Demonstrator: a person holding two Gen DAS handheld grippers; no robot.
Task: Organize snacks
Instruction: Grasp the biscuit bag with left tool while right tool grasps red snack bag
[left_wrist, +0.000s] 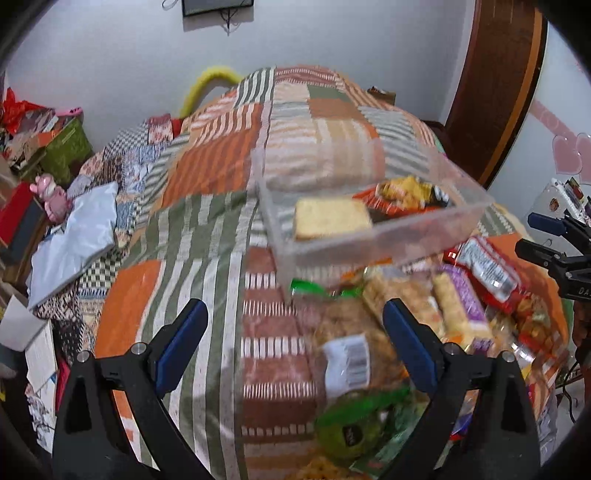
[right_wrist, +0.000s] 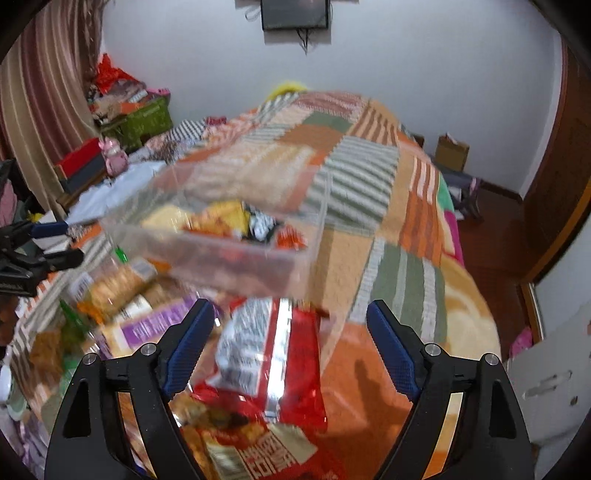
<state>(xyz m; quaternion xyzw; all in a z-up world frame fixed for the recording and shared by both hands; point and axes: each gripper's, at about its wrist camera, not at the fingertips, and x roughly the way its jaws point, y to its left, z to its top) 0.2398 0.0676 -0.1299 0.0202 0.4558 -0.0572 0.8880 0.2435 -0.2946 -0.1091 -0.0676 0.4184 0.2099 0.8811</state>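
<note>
A clear plastic box (left_wrist: 354, 251) (right_wrist: 229, 258) stands on the bed and holds a yellow cake slice (left_wrist: 332, 218) and an orange-and-yellow packet (left_wrist: 406, 195). In front of it lies a heap of snack packs. My left gripper (left_wrist: 295, 306) (right_wrist: 72, 242) is open, hanging over the bedspread and a clear bag of biscuits (left_wrist: 351, 343) with a barcode label; nothing is between its fingers. My right gripper (right_wrist: 291, 306) (left_wrist: 526, 232) is open above a red packet (right_wrist: 273, 354) (left_wrist: 487, 266), its pads apart from it. A purple pack (left_wrist: 465, 299) (right_wrist: 155, 325) lies between the two.
The patchwork bedspread (left_wrist: 207, 166) covers the whole bed. A white plastic bag (left_wrist: 74, 236), a pink toy (left_wrist: 51, 199) and a green box (left_wrist: 66, 147) crowd the bed's left side. A wooden door (left_wrist: 498, 74) stands at the right, a curtain (right_wrist: 37, 110) at the left.
</note>
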